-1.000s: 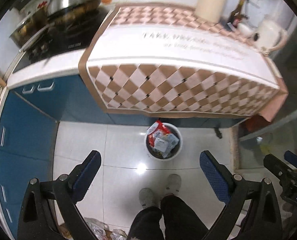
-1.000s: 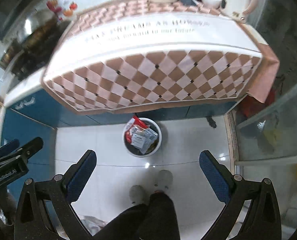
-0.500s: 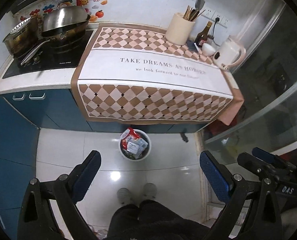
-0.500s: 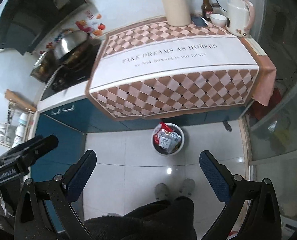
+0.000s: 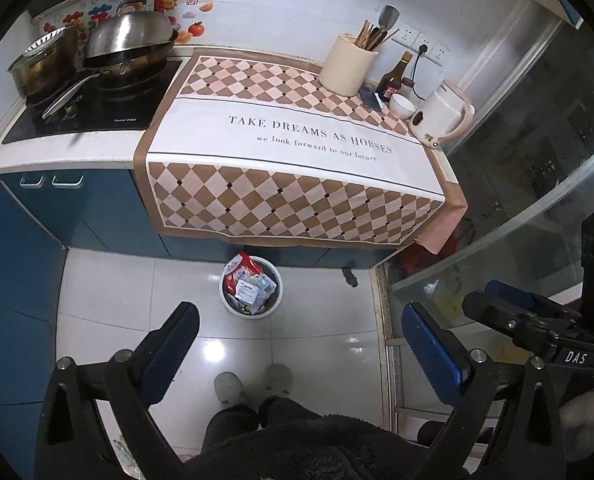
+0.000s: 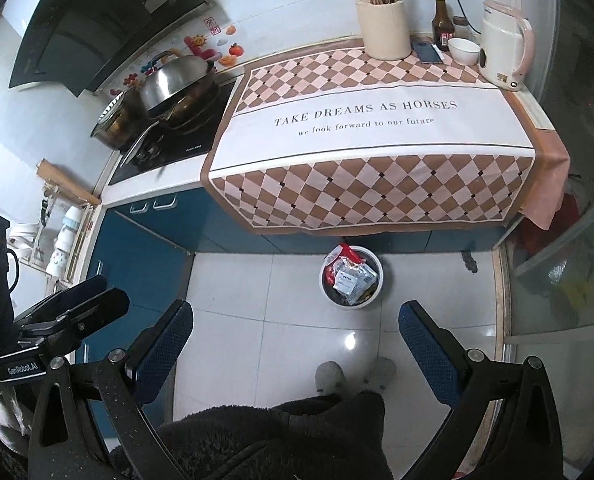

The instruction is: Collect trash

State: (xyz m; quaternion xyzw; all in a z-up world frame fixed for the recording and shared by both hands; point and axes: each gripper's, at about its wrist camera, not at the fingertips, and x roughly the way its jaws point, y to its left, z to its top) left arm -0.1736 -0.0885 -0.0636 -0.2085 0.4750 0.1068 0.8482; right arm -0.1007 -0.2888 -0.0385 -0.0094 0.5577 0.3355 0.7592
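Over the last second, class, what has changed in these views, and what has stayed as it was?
Both grippers rose and drew back from the bin: it looks smaller and the whole counter, with wok and kettle, came into view. Nothing was gripped or released. The left gripper and right gripper stayed open and empty, and the wrappers stayed in the bin on the floor.

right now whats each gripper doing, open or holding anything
Left gripper: open, blue-padded fingers spread wide, holding nothing.
Right gripper: open, blue-padded fingers spread wide, holding nothing.
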